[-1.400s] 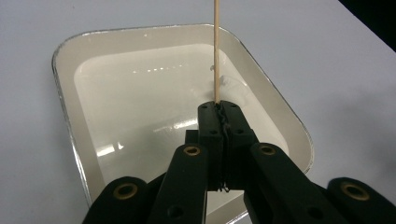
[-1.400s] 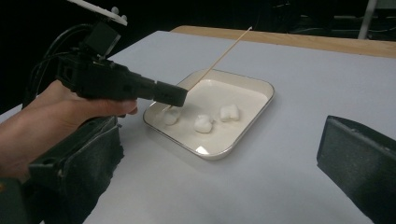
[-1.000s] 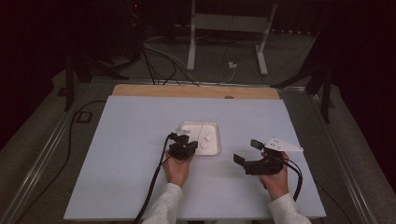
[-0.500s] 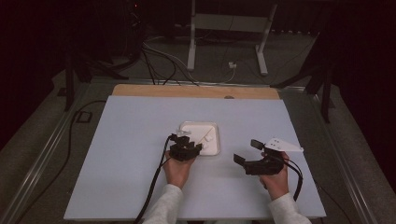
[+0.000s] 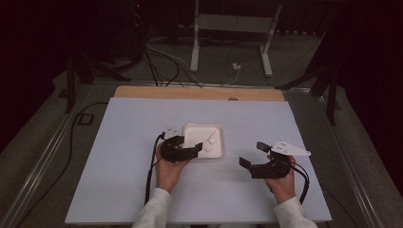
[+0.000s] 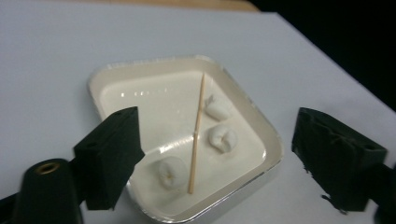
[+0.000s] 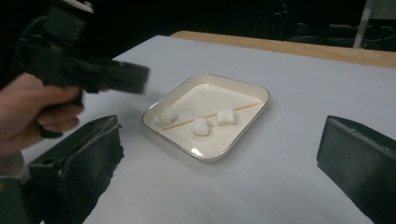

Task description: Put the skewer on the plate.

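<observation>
Marshmallows, three small soft white lumps, lie in a shiny white square tray with round corners and a thin silver edge. A thin, straight wooden stick lies flat in the tray; two lumps sit just beside it on one side and one on the other. The tray rests near the middle of a smooth, pale blue-grey worktop that has a wooden strip along its far edge. The left gripper is black and chunky and sits at the tray's 9 o'clock; its jaws have just been opening and now stand wide apart with nothing between them. The right gripper, at the tray's 4 o'clock and well apart from it, also has its jaws wide apart and empty. No writing can be read anywhere.
</observation>
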Motion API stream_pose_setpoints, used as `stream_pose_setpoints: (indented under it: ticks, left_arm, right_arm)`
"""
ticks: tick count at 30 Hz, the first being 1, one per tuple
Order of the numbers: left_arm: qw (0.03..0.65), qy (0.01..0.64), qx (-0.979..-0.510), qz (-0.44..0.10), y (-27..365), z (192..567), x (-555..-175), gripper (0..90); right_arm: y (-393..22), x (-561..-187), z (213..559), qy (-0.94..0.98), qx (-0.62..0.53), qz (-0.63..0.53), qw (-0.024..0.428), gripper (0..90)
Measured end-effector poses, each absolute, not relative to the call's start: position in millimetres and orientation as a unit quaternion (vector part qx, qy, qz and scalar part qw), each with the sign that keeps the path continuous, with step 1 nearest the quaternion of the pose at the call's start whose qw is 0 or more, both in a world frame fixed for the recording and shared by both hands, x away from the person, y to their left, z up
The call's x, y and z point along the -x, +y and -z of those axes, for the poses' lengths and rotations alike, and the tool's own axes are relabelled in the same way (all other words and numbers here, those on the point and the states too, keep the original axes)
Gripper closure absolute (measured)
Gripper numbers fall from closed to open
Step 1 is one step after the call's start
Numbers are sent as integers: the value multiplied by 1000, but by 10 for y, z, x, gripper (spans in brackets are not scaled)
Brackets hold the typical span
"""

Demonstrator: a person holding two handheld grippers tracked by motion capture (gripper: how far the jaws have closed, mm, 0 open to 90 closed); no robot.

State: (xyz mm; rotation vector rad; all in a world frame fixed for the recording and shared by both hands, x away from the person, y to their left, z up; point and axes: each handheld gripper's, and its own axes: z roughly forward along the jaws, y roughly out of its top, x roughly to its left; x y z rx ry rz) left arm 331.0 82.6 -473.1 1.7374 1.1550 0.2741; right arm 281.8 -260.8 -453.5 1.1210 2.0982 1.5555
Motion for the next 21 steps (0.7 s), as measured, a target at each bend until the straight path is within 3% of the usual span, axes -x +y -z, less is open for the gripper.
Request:
stream_pose_setpoints:
  ticks: [6,21]
  left_arm:
    - [517,443,-716,-156,1147,4507,-3113,21]
    - [538,406,-689,-267,2031,4348,-2553,6]
  right_arm:
    - [-2688,-2786,4526,722,-394,-546,159,1]
    - [-3027,-2671,4600,702,-413,-551,182,1]
